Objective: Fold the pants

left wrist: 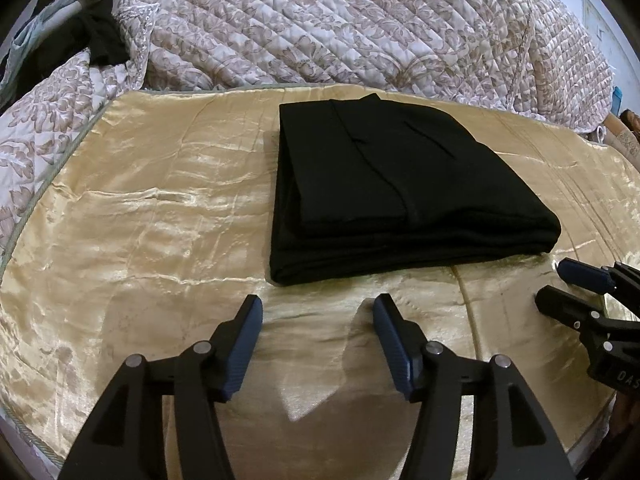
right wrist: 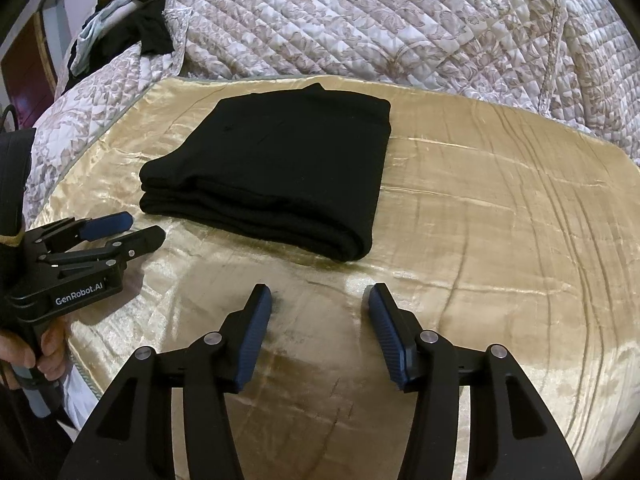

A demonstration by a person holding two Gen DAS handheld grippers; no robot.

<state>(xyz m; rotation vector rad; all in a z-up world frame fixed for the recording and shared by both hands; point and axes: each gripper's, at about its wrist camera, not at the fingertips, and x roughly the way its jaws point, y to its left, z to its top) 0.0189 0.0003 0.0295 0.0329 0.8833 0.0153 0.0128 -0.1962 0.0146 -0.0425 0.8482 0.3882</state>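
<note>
the black pants (left wrist: 400,192) lie folded on the gold satin cover (left wrist: 140,200), soft, limp, likely sliding; best pinched at the stacked near edge. left gripper (left wrist: 318,312) and right gripper (right wrist: 320,300) gape wide, empty.

A wrinkled, shiny gold satin bed cover (left wrist: 160,208) spreads across the bed. Along its far edge lies a bunched quilted bedspread with a beige floral pattern (right wrist: 400,24). At the far left corner sit dark crumpled clothes (right wrist: 152,32) beside pale blue fabric (right wrist: 90,36).
</note>
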